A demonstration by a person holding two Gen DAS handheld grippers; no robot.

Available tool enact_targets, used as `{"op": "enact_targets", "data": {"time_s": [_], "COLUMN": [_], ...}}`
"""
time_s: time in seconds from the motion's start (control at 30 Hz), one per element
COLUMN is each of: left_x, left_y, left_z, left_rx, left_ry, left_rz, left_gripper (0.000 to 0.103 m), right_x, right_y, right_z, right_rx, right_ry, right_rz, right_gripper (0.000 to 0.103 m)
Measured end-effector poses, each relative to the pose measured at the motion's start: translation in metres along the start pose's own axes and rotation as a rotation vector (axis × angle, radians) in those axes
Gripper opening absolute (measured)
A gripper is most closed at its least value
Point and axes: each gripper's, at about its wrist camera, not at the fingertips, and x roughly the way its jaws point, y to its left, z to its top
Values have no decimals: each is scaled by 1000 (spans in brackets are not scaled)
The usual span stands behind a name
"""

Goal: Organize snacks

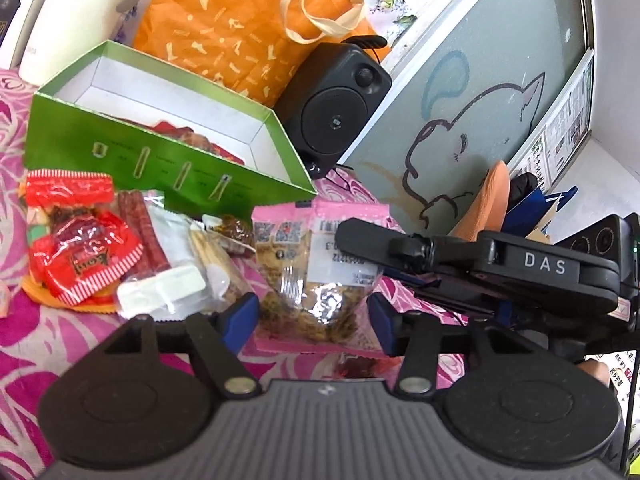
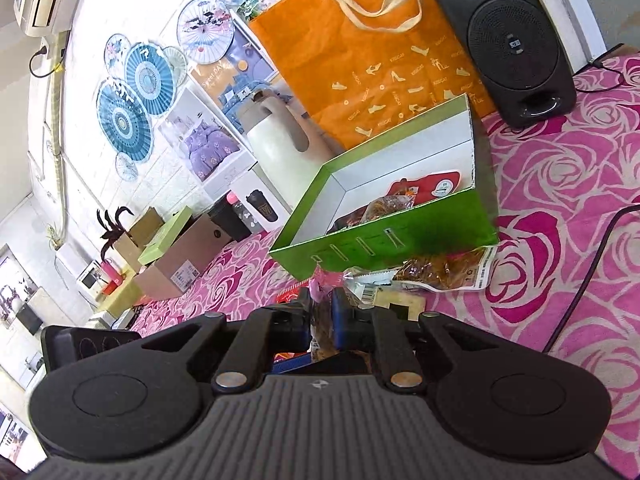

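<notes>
A pink-edged snack bag (image 1: 316, 276) with brown pieces inside hangs in front of the open green box (image 1: 160, 164). My right gripper (image 2: 322, 320) is shut on the bag's top edge (image 2: 320, 286); in the left wrist view it reaches in from the right (image 1: 352, 236). My left gripper (image 1: 314, 324) stands open, its blue pads (image 1: 244, 320) flanking the bag's lower part; I cannot tell whether they touch it. The green box (image 2: 400, 240) holds a red packet (image 2: 428, 186). Red candy packs (image 1: 80, 256), a sausage pack (image 1: 148, 232) and a white packet (image 1: 160, 292) lie to the left.
A black speaker (image 2: 512, 44) and an orange tote bag (image 2: 380, 52) stand behind the box, a white jug (image 2: 280, 140) beside them. Another brown snack bag (image 2: 448, 270) lies on the pink rose cloth (image 2: 560, 200). A black cable (image 2: 592, 272) crosses the cloth at right.
</notes>
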Motion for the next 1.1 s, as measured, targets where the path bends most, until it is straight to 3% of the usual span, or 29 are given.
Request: {"op": "enact_targets", "data": {"time_s": [0.37,0.6,0.87,1.1], "left_x": [-9,-12,35,89], "left_y": [5,10,13,32], "left_z": [7,40,98,110], "left_rx": [-5,24,129,131], "left_ry": [-36,-105,-125,-65], "left_rz": [-6,11,58,89], "left_gripper": [50,50,50,49], "right_x": [5,24,52,75], "right_y": [10,23,5,-36], "right_z": [6,31,67,78], "right_rx": [-28,-49,-20,50], "right_ry": [-10,-54,-211,-236], "right_rz": [15,41,7,-86], "right_gripper": [21,21,21,20]}}
